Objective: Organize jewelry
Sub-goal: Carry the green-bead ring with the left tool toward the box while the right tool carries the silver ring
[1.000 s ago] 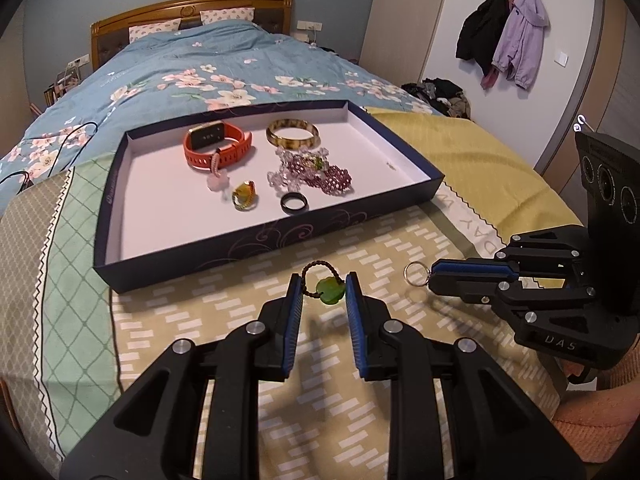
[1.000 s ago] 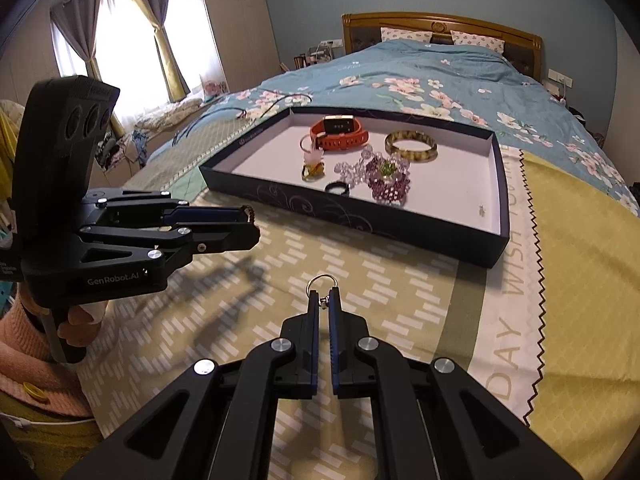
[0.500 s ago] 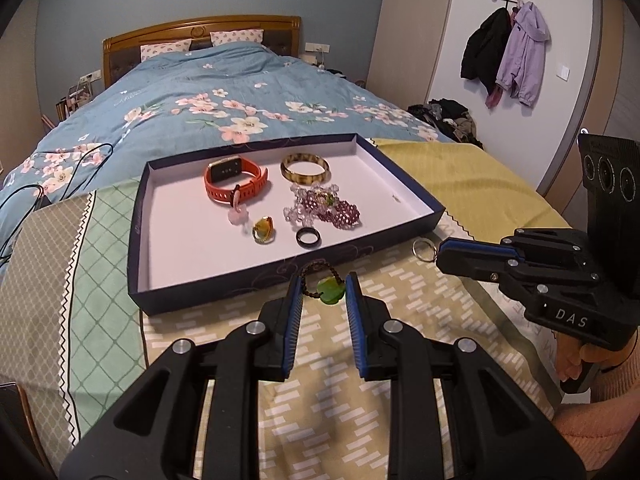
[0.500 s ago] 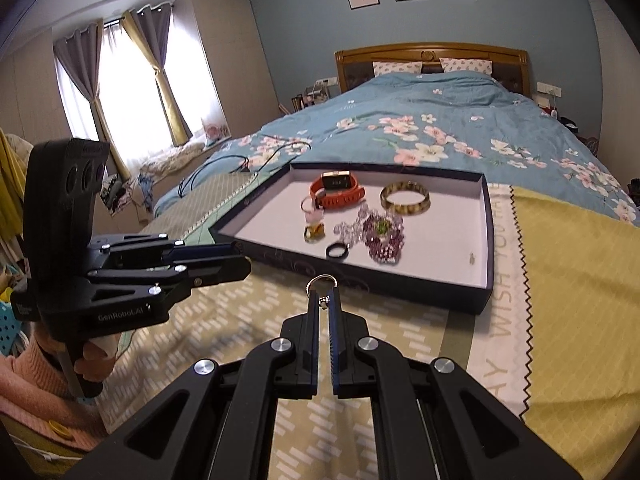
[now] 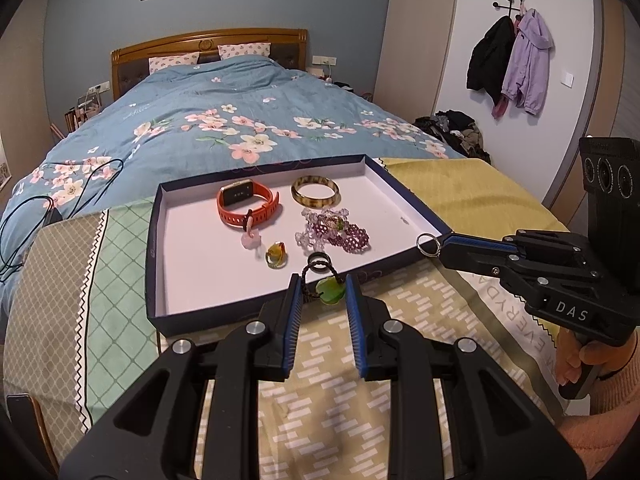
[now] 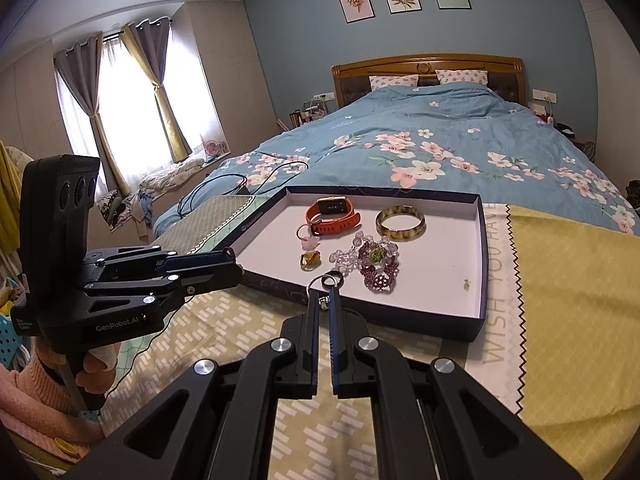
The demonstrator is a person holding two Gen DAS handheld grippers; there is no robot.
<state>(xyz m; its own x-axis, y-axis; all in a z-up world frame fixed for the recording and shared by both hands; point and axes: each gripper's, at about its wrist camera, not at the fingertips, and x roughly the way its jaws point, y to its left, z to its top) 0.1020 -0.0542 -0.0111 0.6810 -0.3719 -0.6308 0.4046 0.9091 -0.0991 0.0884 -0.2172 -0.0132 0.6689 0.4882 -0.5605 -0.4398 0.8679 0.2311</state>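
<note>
Green stone charm (image 5: 330,291) sits clamped in the left gripper (image 5: 320,294); the right gripper (image 6: 324,300) pinches a key ring (image 6: 320,282). Both have lifted higher, near the tray's (image 5: 256,314) front edge, ready to drop in.

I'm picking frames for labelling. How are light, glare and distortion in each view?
Left wrist view: even indoor light, strong fisheye bend, dark corners; the tray and green pendant stay sharp. Right wrist view: the window is blown out white, the same fisheye bend, yet the key ring is crisp.
</note>
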